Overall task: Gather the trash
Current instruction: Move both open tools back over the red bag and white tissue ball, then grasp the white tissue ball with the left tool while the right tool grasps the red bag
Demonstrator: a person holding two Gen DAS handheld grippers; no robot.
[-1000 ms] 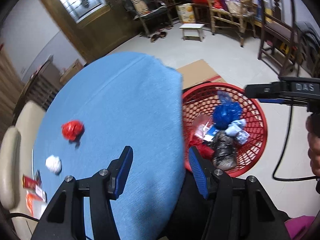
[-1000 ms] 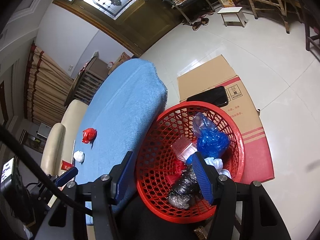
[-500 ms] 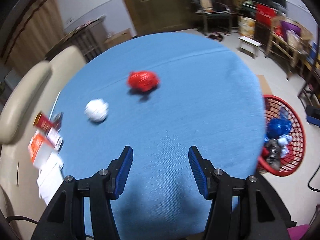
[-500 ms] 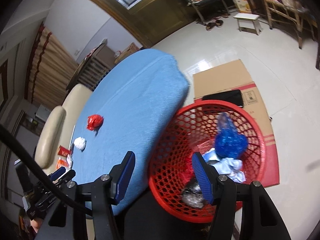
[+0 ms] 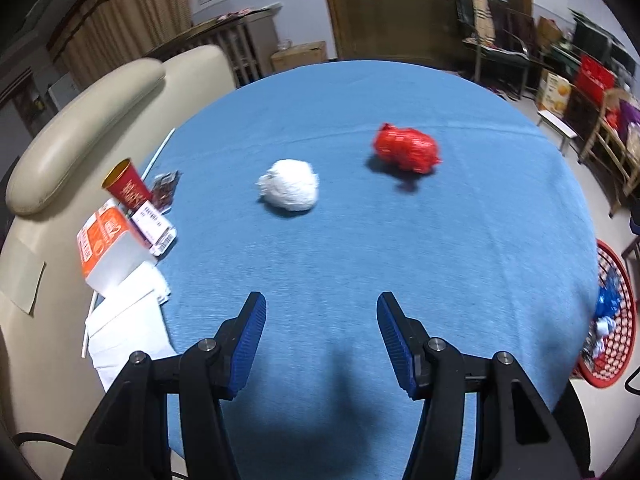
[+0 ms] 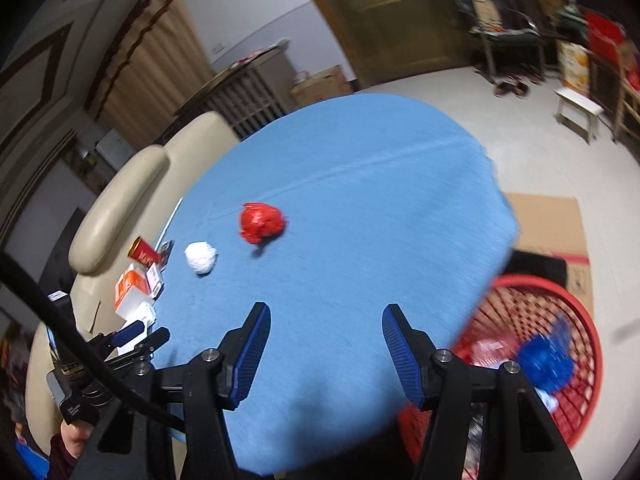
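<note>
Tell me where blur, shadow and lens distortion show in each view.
Left wrist view: the red wad is smeared by motion, the white paper ball a little soft, and a dark shadow lies on the blue tablecloth. Right wrist view: the red basket blurs heavily; fisheye bends the room.

Showing black angular frames on the left gripper [image 5: 320, 334] and right gripper [image 6: 326, 342], each carrying ribbed blue pads [image 5: 394, 338] and silver round screws [image 5: 435, 345]. Trailing a thick black cable [image 6: 60, 332] beside a maroon sleeve [image 6: 60, 454].
</note>
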